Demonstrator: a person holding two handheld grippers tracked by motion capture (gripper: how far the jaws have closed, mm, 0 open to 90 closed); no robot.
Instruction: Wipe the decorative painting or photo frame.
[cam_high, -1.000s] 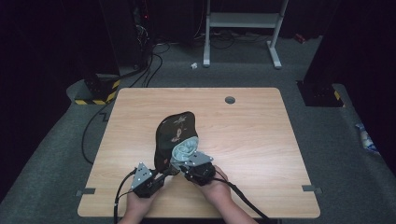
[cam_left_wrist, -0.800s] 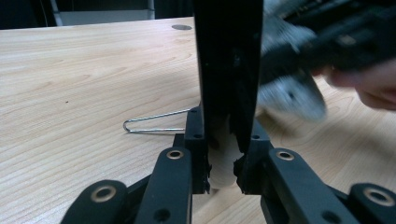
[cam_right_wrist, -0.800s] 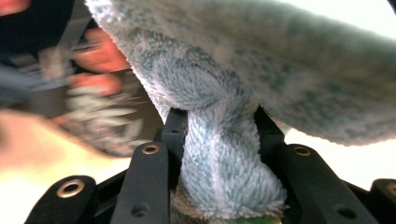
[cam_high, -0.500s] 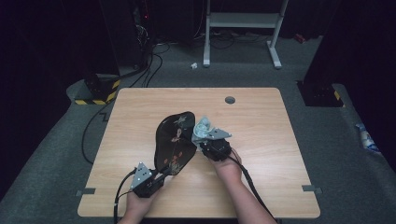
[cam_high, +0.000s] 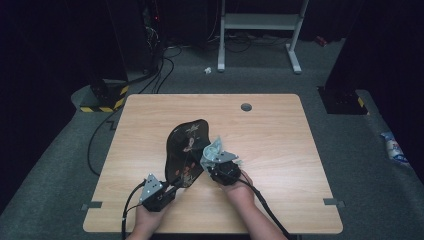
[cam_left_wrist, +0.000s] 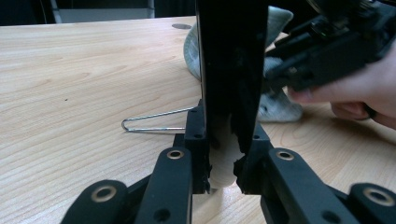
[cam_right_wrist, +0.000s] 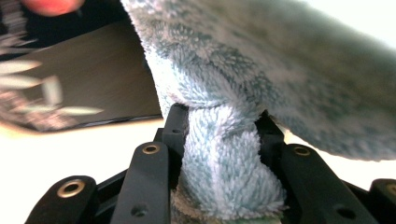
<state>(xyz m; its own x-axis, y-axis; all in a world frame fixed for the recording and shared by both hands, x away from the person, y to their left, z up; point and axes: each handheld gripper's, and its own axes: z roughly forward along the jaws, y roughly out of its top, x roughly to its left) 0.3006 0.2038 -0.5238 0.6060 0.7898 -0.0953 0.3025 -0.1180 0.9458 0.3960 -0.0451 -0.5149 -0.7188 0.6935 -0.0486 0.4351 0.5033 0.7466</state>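
Dark grey carpet surrounds a pale wood-grain worktop with a round grommet hole near its far edge; a black lacquered tray, elongated and curved in outline with a pale painted motif, stands on edge near the middle, its long axis running from the near left towards the far centre; the left tool is clamped on the tray's near end, jaws pressed on either side of the thin glossy board; a bent wire stand lies on the wood just beside it; the right tool grips a bunched blue-grey terry cloth, fluffy and looped, held against the tray's right face; a crumpled scrap lies on the carpet beyond, near a white metal frame.
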